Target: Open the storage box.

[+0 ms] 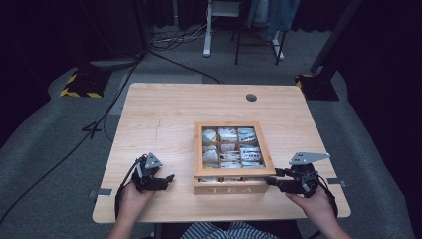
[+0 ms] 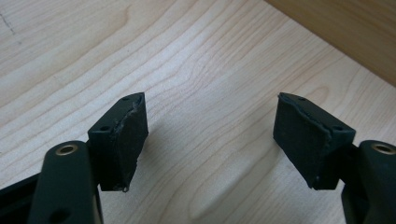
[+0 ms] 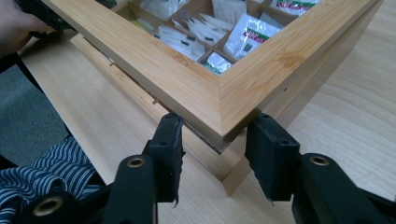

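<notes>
A wooden tea box (image 1: 219,189) marked TEA stands at the table's front middle, with several tea bags (image 1: 230,147) in its compartments. Its framed window lid (image 1: 234,173) is raised a little at the front, and a gap shows under it. My right gripper (image 1: 272,178) is at the box's front right corner. In the right gripper view its jaws pinch the lid's corner (image 3: 219,100), so my right gripper (image 3: 217,135) is shut on it. Tea bags (image 3: 243,32) show through the frame. Left of the box, my left gripper (image 1: 168,179) is open over bare wood, my left gripper (image 2: 210,126) holding nothing.
The light wooden table (image 1: 164,114) has a round cable hole (image 1: 251,97) at its far right. Bare wood lies behind and left of the box. A hand (image 3: 14,23) holds the other gripper beyond the box. Stands and cables sit on the grey floor (image 1: 45,129) around.
</notes>
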Demonstrator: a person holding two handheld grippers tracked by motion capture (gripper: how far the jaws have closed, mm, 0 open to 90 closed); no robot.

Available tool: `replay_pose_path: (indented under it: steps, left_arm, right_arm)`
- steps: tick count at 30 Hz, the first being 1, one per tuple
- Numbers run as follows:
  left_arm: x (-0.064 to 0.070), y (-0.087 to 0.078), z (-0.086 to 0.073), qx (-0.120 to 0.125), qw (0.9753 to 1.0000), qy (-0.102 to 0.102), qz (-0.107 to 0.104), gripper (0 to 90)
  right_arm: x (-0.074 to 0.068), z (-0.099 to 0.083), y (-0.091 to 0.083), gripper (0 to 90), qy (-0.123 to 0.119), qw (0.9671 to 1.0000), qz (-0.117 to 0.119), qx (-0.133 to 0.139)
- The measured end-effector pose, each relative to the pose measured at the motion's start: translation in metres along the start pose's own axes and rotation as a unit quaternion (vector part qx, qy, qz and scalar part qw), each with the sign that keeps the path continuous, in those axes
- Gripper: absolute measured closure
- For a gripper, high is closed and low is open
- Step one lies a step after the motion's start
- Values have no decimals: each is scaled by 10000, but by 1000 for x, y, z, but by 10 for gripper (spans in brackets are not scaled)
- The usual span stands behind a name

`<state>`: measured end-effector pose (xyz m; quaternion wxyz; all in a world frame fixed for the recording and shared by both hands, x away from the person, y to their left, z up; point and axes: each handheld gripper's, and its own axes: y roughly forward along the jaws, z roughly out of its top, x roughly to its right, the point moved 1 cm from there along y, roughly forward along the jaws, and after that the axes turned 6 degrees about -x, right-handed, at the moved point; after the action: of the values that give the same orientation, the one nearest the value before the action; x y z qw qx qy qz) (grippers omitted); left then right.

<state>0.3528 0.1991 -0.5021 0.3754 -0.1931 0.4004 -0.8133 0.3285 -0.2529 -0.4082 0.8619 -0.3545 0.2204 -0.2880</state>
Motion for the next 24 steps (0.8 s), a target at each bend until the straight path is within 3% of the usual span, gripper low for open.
replay_pose_path:
  steps: [11,24]
  left_arm:
    - [8,-12,4,277,9996,8,-95,299]
    - [12,-15,8,243,9996,123,-79,312]
  right_arm:
    - [2,12,-14,644,89,9996,-14,268]
    - [6,32,-28,679,102,9982,-42,592]
